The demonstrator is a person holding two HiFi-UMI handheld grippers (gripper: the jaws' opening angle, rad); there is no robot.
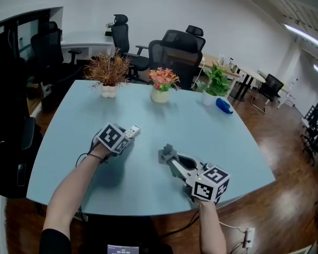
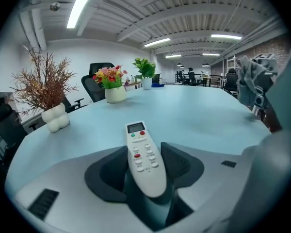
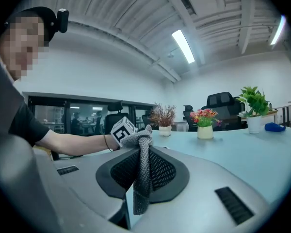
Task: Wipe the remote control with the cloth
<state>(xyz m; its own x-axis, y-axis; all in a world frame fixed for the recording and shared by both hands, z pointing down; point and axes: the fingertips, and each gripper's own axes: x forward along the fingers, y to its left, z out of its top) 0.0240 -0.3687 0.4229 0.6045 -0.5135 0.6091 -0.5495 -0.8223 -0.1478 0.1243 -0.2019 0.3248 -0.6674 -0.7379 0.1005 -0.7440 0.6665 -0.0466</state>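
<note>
In the head view, the left gripper (image 1: 126, 135) held the remote control (image 1: 133, 130) over the pale blue tabletop (image 1: 217, 136), the remote's far end poking out past the jaws. The right gripper (image 1: 168, 156), apart from it toward the near right, carried the grey cloth (image 1: 165, 152) bunched at its tip. Three potted plants (image 1: 162, 83) stood along the far side. In the left gripper view, the white remote lay lengthwise between the dark pads (image 2: 182, 165), which pressed on its sides, with its small display and buttons facing up. The cloth showed at the right edge. In the right gripper view, the jaws were closed on the mesh cloth, knotted above them and hanging below, with the left gripper's marker cube (image 3: 122, 128) just behind.
</note>
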